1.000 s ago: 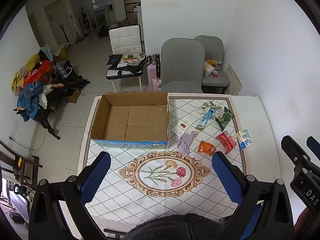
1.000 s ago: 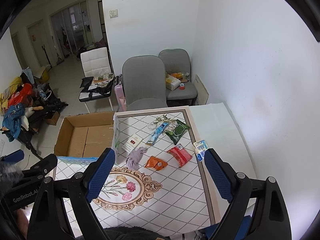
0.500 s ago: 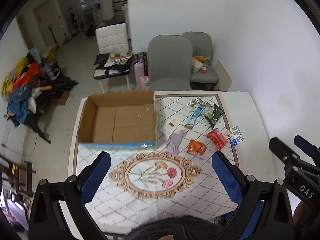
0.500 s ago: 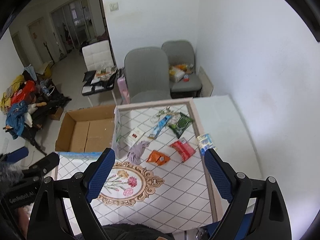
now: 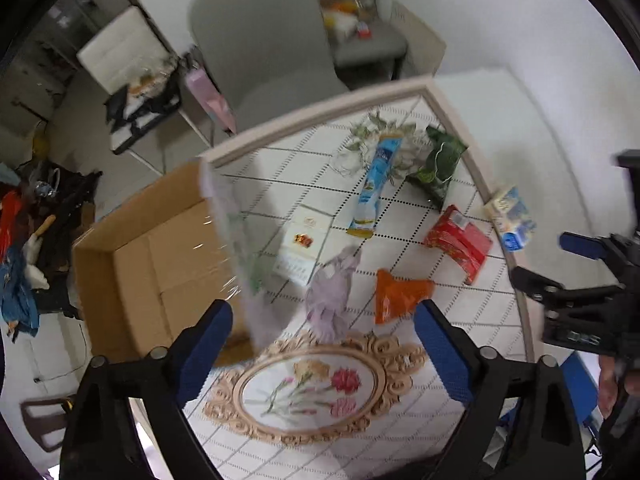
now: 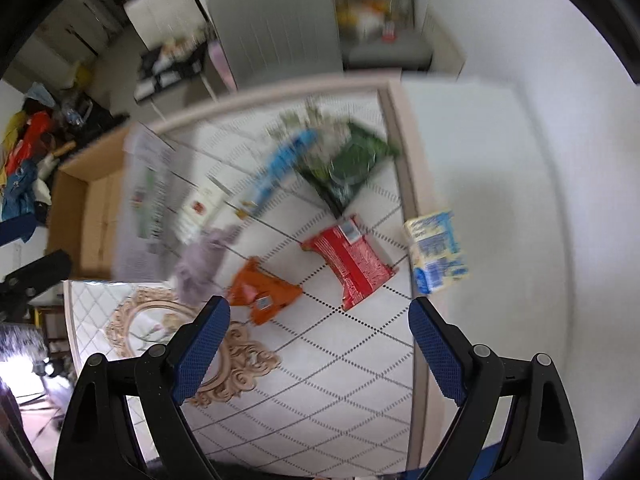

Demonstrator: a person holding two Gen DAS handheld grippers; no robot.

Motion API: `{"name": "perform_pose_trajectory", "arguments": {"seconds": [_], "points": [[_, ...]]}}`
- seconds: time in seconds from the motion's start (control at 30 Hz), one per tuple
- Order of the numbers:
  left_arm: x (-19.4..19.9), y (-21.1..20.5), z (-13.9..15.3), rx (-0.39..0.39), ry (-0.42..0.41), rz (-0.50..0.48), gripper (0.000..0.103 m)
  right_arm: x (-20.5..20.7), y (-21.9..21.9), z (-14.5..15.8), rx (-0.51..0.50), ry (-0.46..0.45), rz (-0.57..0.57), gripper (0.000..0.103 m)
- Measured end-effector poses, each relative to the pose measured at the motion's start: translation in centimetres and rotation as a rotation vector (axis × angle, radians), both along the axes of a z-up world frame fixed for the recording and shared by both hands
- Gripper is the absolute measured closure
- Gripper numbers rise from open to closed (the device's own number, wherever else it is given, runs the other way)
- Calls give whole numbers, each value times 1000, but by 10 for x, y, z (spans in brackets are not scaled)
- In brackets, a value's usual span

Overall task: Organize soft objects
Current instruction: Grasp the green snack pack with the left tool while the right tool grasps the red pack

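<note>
Packets lie scattered on the table (image 5: pixel 472 96) in the left view: lilac cloth (image 5: pixel 332 296) beside the open box (image 5: pixel 160 256), probably where they go. Left claw (image 5: pixel 322 344) hangs spread and empty above the cloth. In the right view, right claw (image 6: pixel 318 344) is also spread, empty, above the orange packet (image 6: pixel 264 292).

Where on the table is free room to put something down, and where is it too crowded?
Free: the plain white strip right of the patterned cloth's beige border, beyond the yellow-and-blue pack, and the diamond-patterned area below the red packet and orange packet. The open cardboard box looks empty. Crowded: around the green bag and lilac cloth.
</note>
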State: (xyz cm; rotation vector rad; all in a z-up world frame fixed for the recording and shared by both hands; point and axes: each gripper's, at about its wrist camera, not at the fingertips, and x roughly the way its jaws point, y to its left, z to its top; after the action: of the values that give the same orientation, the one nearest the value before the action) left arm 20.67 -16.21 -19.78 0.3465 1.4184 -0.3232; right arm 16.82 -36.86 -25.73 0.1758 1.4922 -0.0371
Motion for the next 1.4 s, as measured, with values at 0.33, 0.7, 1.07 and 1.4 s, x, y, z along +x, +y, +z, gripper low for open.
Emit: {"name": "perform_pose_trajectory", "arguments": {"seconds": [0.33, 0.7, 1.07, 1.4], "points": [[45, -44, -102, 53, 179, 41, 11, 53, -16, -156, -23, 252, 22, 28], [83, -133, -119, 46, 192, -109, 11, 28, -111, -181, 172, 217, -478, 47], [102, -220, -203, 193, 259, -253, 22, -2, -118, -182, 257, 212, -511, 43], [103, -179, -212, 107, 335, -140, 68, 20, -80, -194, 173, 266, -442, 43]]}}
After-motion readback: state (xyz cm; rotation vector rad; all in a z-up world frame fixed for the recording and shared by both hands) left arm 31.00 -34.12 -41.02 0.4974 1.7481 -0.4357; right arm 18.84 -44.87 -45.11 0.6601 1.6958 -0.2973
